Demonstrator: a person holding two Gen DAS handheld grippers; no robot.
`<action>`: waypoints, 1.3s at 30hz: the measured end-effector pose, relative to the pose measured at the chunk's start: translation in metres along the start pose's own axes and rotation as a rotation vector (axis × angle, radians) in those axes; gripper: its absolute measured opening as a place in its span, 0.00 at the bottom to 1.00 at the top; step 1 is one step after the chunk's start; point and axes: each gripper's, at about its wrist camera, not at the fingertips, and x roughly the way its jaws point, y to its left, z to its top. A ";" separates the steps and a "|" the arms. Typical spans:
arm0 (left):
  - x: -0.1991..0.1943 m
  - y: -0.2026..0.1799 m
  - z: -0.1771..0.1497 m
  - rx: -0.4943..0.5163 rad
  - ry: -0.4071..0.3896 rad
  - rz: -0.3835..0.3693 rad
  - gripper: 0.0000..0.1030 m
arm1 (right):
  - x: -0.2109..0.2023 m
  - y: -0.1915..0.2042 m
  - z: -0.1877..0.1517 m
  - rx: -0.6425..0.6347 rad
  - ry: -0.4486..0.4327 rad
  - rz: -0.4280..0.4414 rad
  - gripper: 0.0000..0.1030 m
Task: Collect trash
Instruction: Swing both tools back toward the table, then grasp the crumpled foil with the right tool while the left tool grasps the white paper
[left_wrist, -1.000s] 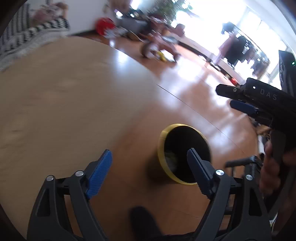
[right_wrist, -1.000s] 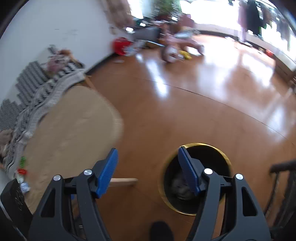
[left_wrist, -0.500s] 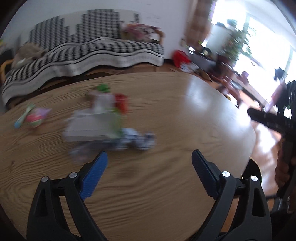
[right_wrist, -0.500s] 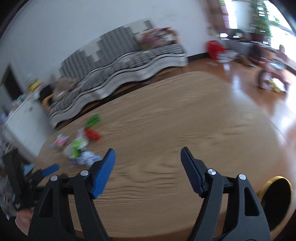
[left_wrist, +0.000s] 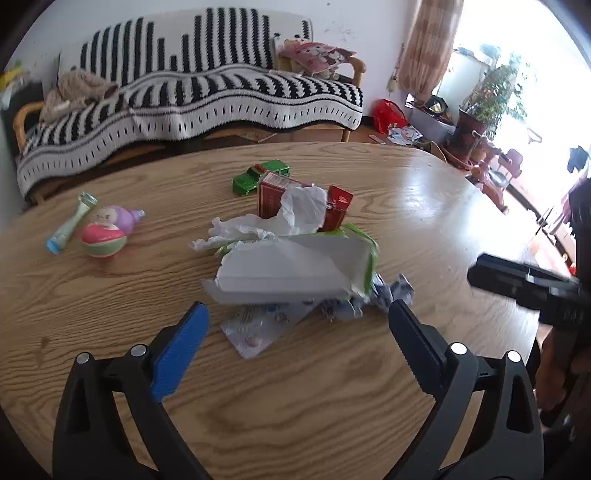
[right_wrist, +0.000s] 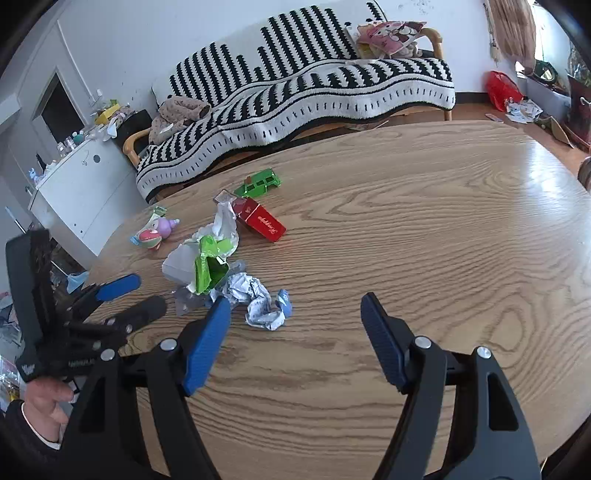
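Note:
A trash pile lies mid-table (left_wrist: 295, 413): a torn white and green carton (left_wrist: 295, 269), white tissue (left_wrist: 299, 210), a red box (left_wrist: 271, 195), a blister pack (left_wrist: 255, 332) and crumpled paper (left_wrist: 388, 295). My left gripper (left_wrist: 295, 325) hovers just short of the blister pack. Its jaws are opening and nothing sits between them. The right wrist view shows the same carton (right_wrist: 208, 269), red box (right_wrist: 262, 221) and crumpled paper (right_wrist: 260, 304). My right gripper (right_wrist: 295, 317) stands open and holds nothing, with the paper just beyond its left finger. The left gripper (right_wrist: 136, 299) points at the pile from the left.
A green toy car (left_wrist: 262, 175), a round doll toy (left_wrist: 107, 236) and a small tube (left_wrist: 70, 225) lie behind and left of the pile. A striped sofa (left_wrist: 207, 96) stands beyond the table, a white cabinet (right_wrist: 81, 199) to the left. The table's right half (right_wrist: 443, 240) is bare.
Both views have swung from a gold-rimmed bin on the floor to the table and the trash pile. The left jaws stand wider than before.

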 end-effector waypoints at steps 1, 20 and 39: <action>0.002 0.005 0.002 -0.017 0.001 0.005 0.92 | 0.002 -0.001 0.000 0.004 0.006 0.001 0.69; 0.066 0.055 0.017 -0.341 0.095 -0.237 0.91 | 0.066 0.034 -0.010 -0.131 0.114 0.027 0.69; -0.010 0.063 0.026 -0.427 -0.032 -0.326 0.16 | 0.035 0.045 -0.003 -0.168 0.058 0.046 0.25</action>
